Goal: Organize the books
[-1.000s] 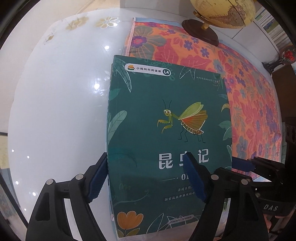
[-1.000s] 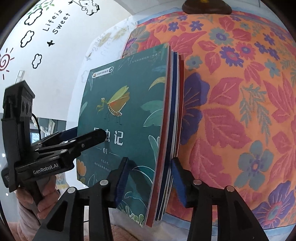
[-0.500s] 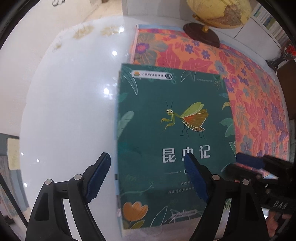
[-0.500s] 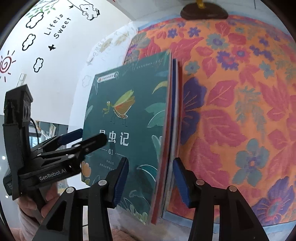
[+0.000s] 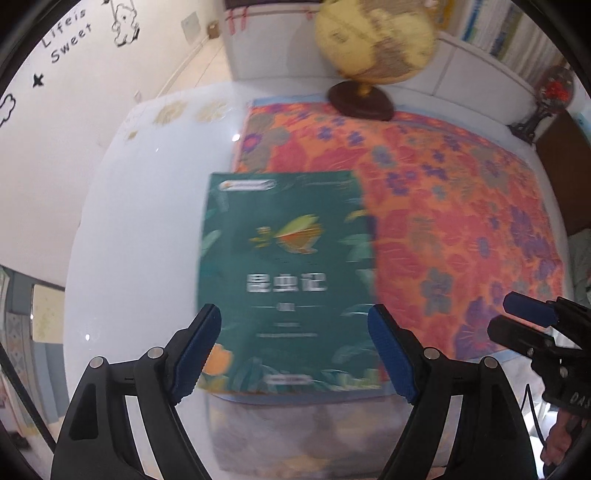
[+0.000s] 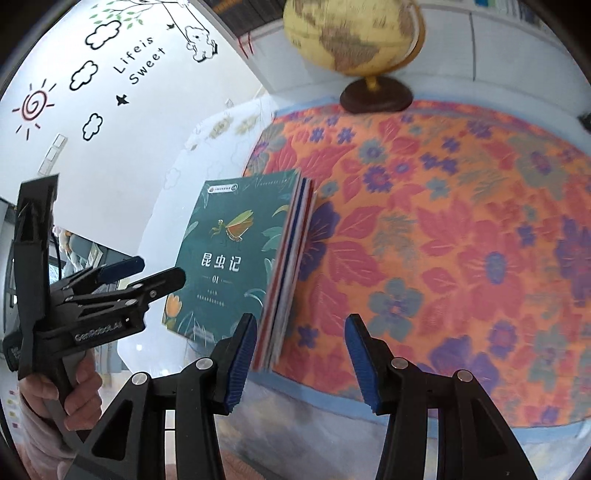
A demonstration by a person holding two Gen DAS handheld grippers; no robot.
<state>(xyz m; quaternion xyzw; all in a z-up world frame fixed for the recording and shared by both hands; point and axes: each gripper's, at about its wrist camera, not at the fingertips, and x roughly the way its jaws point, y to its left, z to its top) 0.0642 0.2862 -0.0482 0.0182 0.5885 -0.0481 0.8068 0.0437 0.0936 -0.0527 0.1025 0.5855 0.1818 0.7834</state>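
A stack of books [image 5: 291,280] lies flat on the white tabletop [image 5: 147,229], its right edge on or just against the orange flowered cloth [image 5: 461,206] that covers the right part of the tabletop. The top book has a dark green cover with an insect drawn on it and white characters below. In the right wrist view the stack's [image 6: 236,254] side shows several thin red, blue and white edges.

The left tongs [image 5: 295,347] hang above the near end of the stack, spread wide, with the blue pads [image 5: 197,350] standing out past both sides of the green cover and touching nothing. The left view is blurred.

The right tongs [image 6: 301,360] are about half open and hold nothing; the left pad sits just beside the near corner of the stack, and the cloth shows between the two pads. In the same view the left tongs [image 6: 147,273] appear at the left, held by a hand [image 6: 70,391] in a light sleeve.

A globe [image 6: 354,33] on a dark round base stands at the far edge of the cloth, well apart from the books. The wall [image 6: 92,74] at the left carries drawn clouds, a sun and the words "Life is Sweet".
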